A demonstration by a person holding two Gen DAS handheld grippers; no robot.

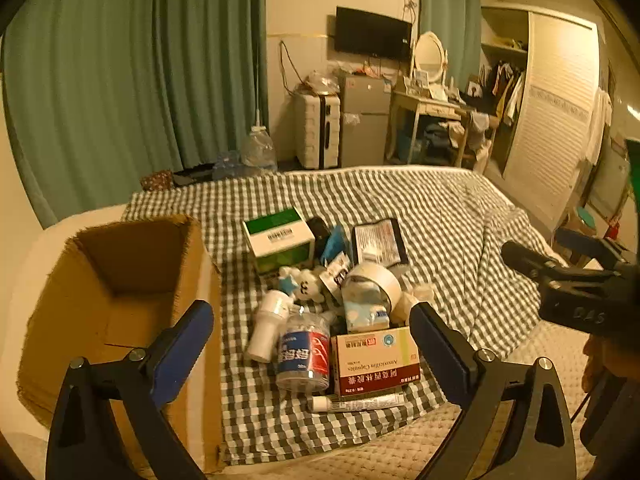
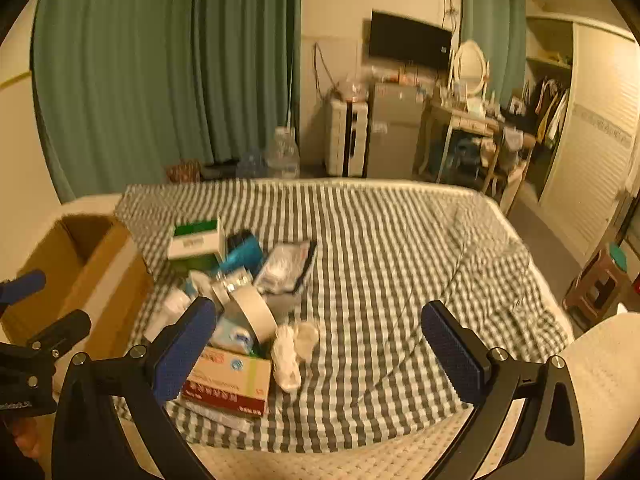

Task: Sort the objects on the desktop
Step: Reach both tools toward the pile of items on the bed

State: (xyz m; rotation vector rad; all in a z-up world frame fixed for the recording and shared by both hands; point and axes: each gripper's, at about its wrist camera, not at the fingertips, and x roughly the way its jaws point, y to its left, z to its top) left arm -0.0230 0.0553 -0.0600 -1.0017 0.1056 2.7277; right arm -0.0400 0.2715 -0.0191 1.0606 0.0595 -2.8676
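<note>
A pile of small items lies on a checked cloth (image 1: 440,216): a red and white medicine box (image 1: 376,360), a clear jar with a blue label (image 1: 304,352), a white bottle (image 1: 268,324), a tape roll (image 1: 374,280), a green and white box (image 1: 278,236), a white tube (image 1: 356,403). My left gripper (image 1: 312,344) is open and empty, hovering above the near side of the pile. My right gripper (image 2: 320,344) is open and empty, above the pile's right edge, over crumpled white tissue (image 2: 292,348). The medicine box also shows in the right wrist view (image 2: 232,380).
An open cardboard box (image 1: 120,300) stands left of the pile; it also shows in the right wrist view (image 2: 88,264). The right gripper's body shows at the right edge of the left wrist view (image 1: 580,292). Green curtains, a fridge and a dresser stand beyond the bed.
</note>
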